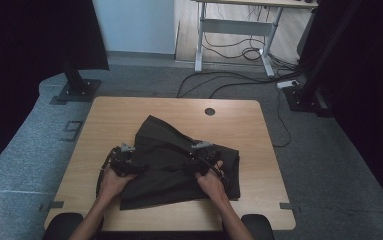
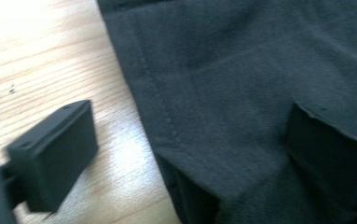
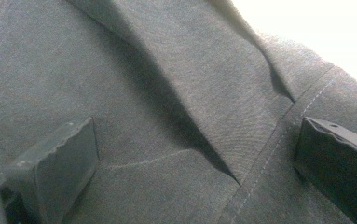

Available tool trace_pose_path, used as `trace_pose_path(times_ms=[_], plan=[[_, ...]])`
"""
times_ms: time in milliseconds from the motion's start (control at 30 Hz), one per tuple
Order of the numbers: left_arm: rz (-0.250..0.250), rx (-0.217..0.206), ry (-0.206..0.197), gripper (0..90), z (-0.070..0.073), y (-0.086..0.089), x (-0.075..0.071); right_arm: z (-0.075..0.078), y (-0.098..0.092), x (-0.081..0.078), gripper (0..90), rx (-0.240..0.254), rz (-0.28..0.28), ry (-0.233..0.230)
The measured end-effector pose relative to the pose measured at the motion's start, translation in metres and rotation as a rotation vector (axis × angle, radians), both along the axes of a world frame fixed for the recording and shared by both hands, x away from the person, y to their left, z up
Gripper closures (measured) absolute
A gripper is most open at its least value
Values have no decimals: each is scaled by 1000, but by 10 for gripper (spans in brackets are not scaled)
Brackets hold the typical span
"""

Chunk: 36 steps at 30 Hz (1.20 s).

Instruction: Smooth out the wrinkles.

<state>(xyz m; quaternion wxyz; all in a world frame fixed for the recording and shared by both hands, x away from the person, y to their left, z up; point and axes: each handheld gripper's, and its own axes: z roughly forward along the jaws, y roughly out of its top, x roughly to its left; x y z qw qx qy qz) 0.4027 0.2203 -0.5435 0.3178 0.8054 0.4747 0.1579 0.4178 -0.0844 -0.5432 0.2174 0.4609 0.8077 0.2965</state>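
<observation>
A dark grey garment (image 1: 174,160) lies folded on the wooden table (image 1: 114,117). My left gripper (image 1: 135,168) sits at the garment's left edge. In the left gripper view the gripper (image 2: 190,121) is open: one jaw hangs over bare wood, the other over the cloth (image 2: 223,84), whose stitched hem runs between them untouched. My right gripper (image 1: 195,163) is over the garment's right-middle part. In the right gripper view the gripper (image 3: 195,135) is open wide above the cloth (image 3: 120,60), with a fold and a stitched seam (image 3: 278,135) between the jaws.
A round cable hole (image 1: 209,111) sits near the table's far edge. Black stand bases (image 1: 76,90) (image 1: 304,97) flank the table on the carpet. Cables (image 1: 239,75) trail on the floor behind, below a white-framed desk (image 1: 239,27). Bare wood surrounds the garment.
</observation>
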Motion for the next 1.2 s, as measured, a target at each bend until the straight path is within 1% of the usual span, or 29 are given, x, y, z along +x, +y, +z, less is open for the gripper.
trace_pose_path(times_ms=[33,67,100,167,300,367,433,467,500,567,633,667,700,767,800,833,867,900,933,967,1000,1067,1133,1200], plan=[[-14,-7,0,150,2,-1,-1,0,1,0,0,2,-5,-1],[-11,-11,4,225,3,-2,-2,0,1,-1,0,4,-8,-4],[-1,-9,9,257,4,-4,-2,-1,2,-1,0,6,-12,-7],[3,-12,19,287,5,-5,-2,-1,1,-2,0,12,-14,-10],[-9,-14,32,404,8,-8,-4,-2,1,-2,0,18,-14,-15],[-12,-22,37,472,8,-9,-5,-2,1,-2,0,19,-15,-17],[-16,-30,43,515,9,-9,-5,-2,1,-3,0,20,-19,-20],[-21,-41,46,545,9,-9,-5,-2,1,-3,0,21,-20,-21],[-28,-63,51,589,8,-8,-5,-3,1,-3,0,21,-20,-22],[-32,-122,61,697,6,-5,-5,-3,1,-3,0,21,-21,-21],[-30,-174,76,749,4,1,-3,-3,1,-3,0,23,-22,-22],[-31,-191,80,760,3,3,-2,-3,1,-3,0,24,-21,-23],[-34,-195,82,769,4,4,-1,-3,0,-3,0,24,-20,-23],[-39,-176,70,787,7,3,-1,-3,0,-3,0,26,-19,-23],[-42,-175,63,791,9,2,-1,-3,0,-3,0,26,-17,-22],[-48,-186,52,794,14,2,-1,-3,0,-3,0,27,-17,-22],[-56,-209,44,796,19,3,-1,-3,0,-3,0,28,-16,-22],[-63,-243,26,797,27,4,-2,-3,0,-3,0,29,-15,-21],[-69,-264,11,798,34,4,-3,-3,0,-3,0,31,-15,-21],[-78,-271,-4,798,41,2,-4,-3,0,-3,0,31,-16,-22],[-87,-272,-18,798,47,0,-5,-3,0,-3,0,31,-15,-22],[-118,-279,-45,799,64,-8,-6,-3,0,-3,0,31,-15,-23],[-151,-264,-73,800,80,-17,-8,-4,0,-3,0,32,-15,-24],[-185,-260,-92,800,95,-28,-9,-4,-1,-3,0,30,-11,-25]])
